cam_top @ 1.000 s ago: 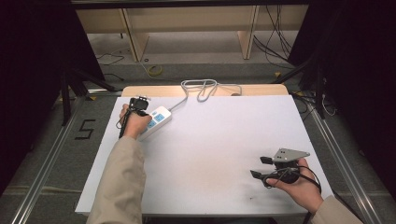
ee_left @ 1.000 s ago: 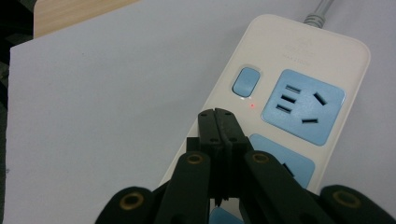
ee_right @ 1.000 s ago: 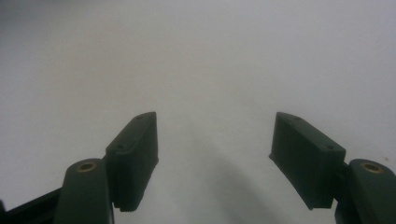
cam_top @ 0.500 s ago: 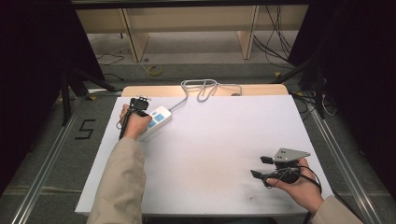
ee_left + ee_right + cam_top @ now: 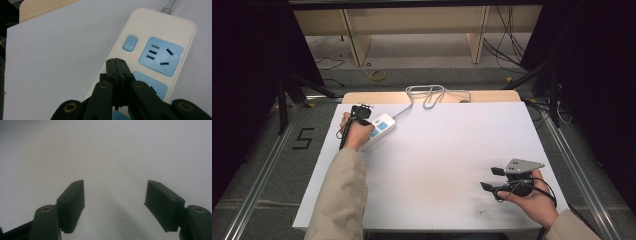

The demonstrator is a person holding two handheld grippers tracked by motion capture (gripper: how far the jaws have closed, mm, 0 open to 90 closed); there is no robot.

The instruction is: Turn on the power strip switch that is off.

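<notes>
A white power strip (image 5: 379, 129) with blue sockets lies at the back left of the white table (image 5: 452, 150). Seen close in the left gripper view, the power strip (image 5: 160, 47) has a blue switch (image 5: 130, 43) and a small red light beside it. My left gripper (image 5: 116, 61) is shut with nothing between its jaws, its tips just short of the switch. In the high view the left gripper (image 5: 360, 114) sits over the strip's left end. My right gripper (image 5: 492, 179) rests near the table's front right; its jaws (image 5: 113, 202) stand open over bare white table.
The strip's grey cable (image 5: 429, 95) loops off the back edge over a wooden board (image 5: 482, 96). Wooden shelving and loose cables lie on the floor beyond. Metal rails run along both sides of the table.
</notes>
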